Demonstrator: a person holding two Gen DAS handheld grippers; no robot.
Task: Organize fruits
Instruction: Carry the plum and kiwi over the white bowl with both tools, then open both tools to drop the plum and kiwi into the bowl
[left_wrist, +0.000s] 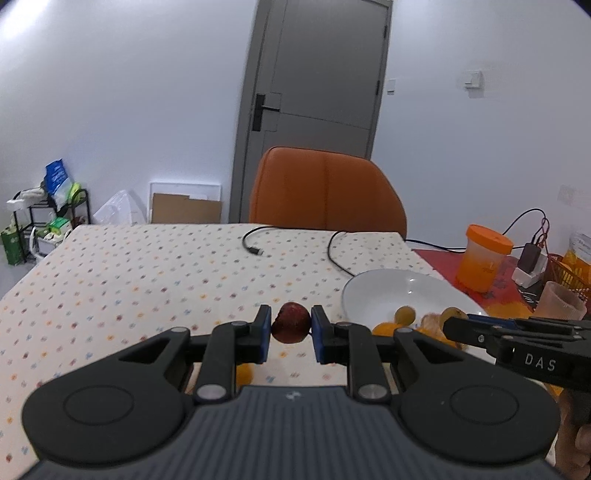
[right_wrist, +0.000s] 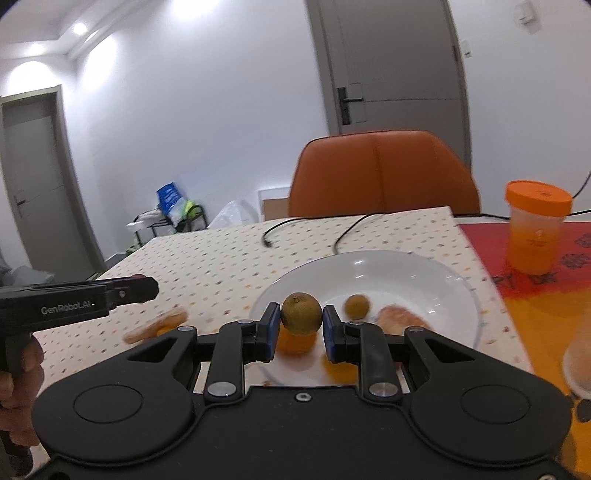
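Left gripper (left_wrist: 290, 334): blue pads (left_wrist: 263, 332) pinched on a small dark-red date (left_wrist: 291, 328), wrinkled and glossy, held clear above the table (left_wrist: 129, 280). Right gripper (right_wrist: 300, 332): pads (right_wrist: 273, 328) clamped on a round, dull olive-brown fruit (right_wrist: 301, 314), rough-skinned, raised over the near rim of the bowl (right_wrist: 424, 273).

Bowl white, glazed, shallow and wide, set near the right edge of the dotted cloth (right_wrist: 221, 266). Inside: a second small brown fruit (right_wrist: 357, 305), a pale peel-like piece (right_wrist: 400, 317), and blurred orange fruit (right_wrist: 297, 341) low under the held one. Outside the bowl to the left, a blurred orange-and-tan piece (right_wrist: 157, 326) flat on the cloth, under the tip of the left gripper seen from the right wrist view.

Cloth cream with small coloured dots, smooth and flat; red-orange patterned mat (right_wrist: 535, 295) alongside on the right. On the mat, a translucent orange cup with orange lid (right_wrist: 535, 227), upright. Black cable (left_wrist: 255, 242) looped on the far cloth, a second one (left_wrist: 338, 258) curving toward the bowl.

Beyond the far edge, an orange padded chair (left_wrist: 327, 188) tight to the table, a grey door (left_wrist: 321, 74), white walls, a cluttered black rack (left_wrist: 48, 221) in the left corner.

Wide bare cloth left of and beyond the bowl; right side crowded with cup, charger (left_wrist: 530, 264) and basket (left_wrist: 565, 273).
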